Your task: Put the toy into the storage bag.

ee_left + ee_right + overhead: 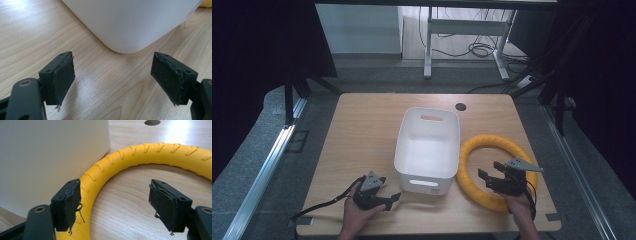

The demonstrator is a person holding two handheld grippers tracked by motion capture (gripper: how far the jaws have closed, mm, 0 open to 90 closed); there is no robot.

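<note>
Yellow ring (495,170), ribbed, probably foam: light, squashy, grippy. Lies flat on worktop (362,130), right of white bin (428,145), touching it. Right gripper (492,176) fingers released, over near arc; pinch across the tube there. Left gripper (384,192) fingers released, empty.

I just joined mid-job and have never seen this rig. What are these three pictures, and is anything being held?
A person holds a handheld two-fingered tool in each hand. The high view looks down on the wooden table; the other two pictures come from cameras riding on each tool. On the table sit a white bin and, touching its side, a yellow ring. The left gripper faces the bin's corner, open and empty. The right gripper hovers at the ring's near arc, fingers open, holding nothing.
</note>
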